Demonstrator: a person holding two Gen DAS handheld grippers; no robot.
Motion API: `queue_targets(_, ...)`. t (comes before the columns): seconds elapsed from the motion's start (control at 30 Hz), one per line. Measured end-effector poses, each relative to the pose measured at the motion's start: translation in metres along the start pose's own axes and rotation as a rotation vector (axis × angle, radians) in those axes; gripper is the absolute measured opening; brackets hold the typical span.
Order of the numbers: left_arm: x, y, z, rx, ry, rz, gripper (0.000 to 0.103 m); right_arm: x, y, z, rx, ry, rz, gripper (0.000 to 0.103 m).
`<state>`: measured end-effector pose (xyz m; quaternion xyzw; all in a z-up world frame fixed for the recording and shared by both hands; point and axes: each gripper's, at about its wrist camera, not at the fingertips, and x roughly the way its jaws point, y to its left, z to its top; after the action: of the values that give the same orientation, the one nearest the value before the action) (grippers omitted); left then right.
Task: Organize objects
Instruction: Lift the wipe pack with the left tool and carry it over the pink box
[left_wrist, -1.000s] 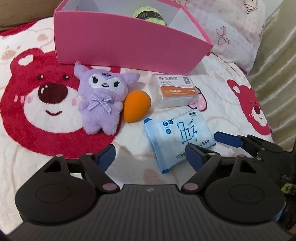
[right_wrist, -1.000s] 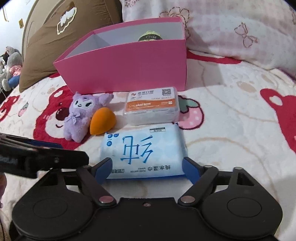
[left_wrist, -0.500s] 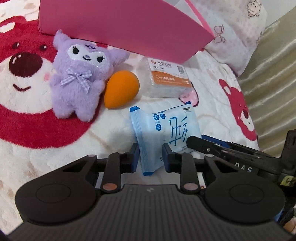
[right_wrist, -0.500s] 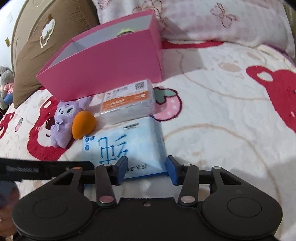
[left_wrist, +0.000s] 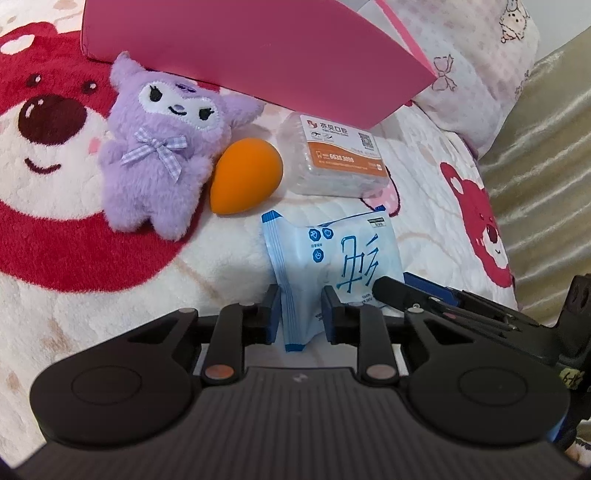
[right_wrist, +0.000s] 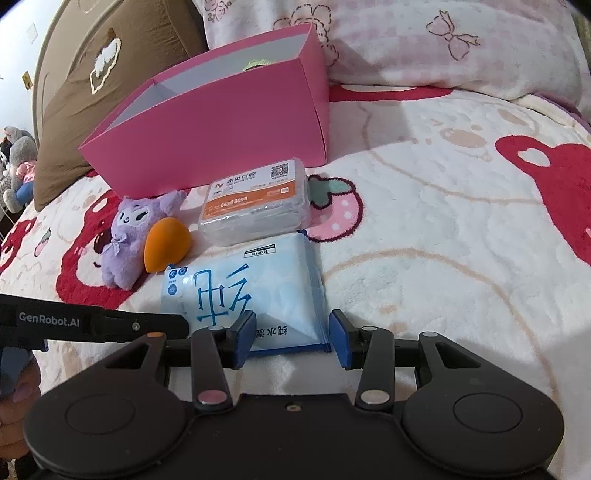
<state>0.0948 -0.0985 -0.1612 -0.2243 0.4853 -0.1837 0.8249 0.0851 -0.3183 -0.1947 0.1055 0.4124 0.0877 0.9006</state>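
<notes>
A blue-and-white wet wipes pack (left_wrist: 332, 254) (right_wrist: 251, 280) lies on the bear-print blanket in front of an open pink box (left_wrist: 258, 55) (right_wrist: 221, 129). My left gripper (left_wrist: 301, 317) is shut on the pack's left sealed edge, pinching it narrow. My right gripper (right_wrist: 291, 336) is shut across the pack's near end, its blue pads pressing both sides. Each view shows the other gripper's fingers (left_wrist: 406, 291) (right_wrist: 110, 325) at the pack. Behind it lie a purple plush toy (left_wrist: 162, 155) (right_wrist: 129, 240), an orange egg-shaped sponge (left_wrist: 243, 177) (right_wrist: 166, 247) and a clear case with an orange label (left_wrist: 336, 158) (right_wrist: 255, 203).
A yellow-green item (right_wrist: 255, 64) shows inside the pink box. A brown cushion (right_wrist: 92, 74) and a pink patterned pillow (right_wrist: 443, 44) stand behind the box. Beige ribbed fabric (left_wrist: 546, 166) rises at the blanket's right edge. A person's hand (right_wrist: 14, 398) holds the left gripper.
Both grippers came down onto the wipes pack and went from wide open to shut on it, the left on its sealed edge, the right on its near end. The other objects stayed put.
</notes>
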Motion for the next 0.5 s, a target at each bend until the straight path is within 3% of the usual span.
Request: queue_targets(0.5,-0.005,-0.018,0.000,0.088,0.004,0.043,0.022,-0.002,0.016,0.004,-0.070,0.051,0.035,0.049)
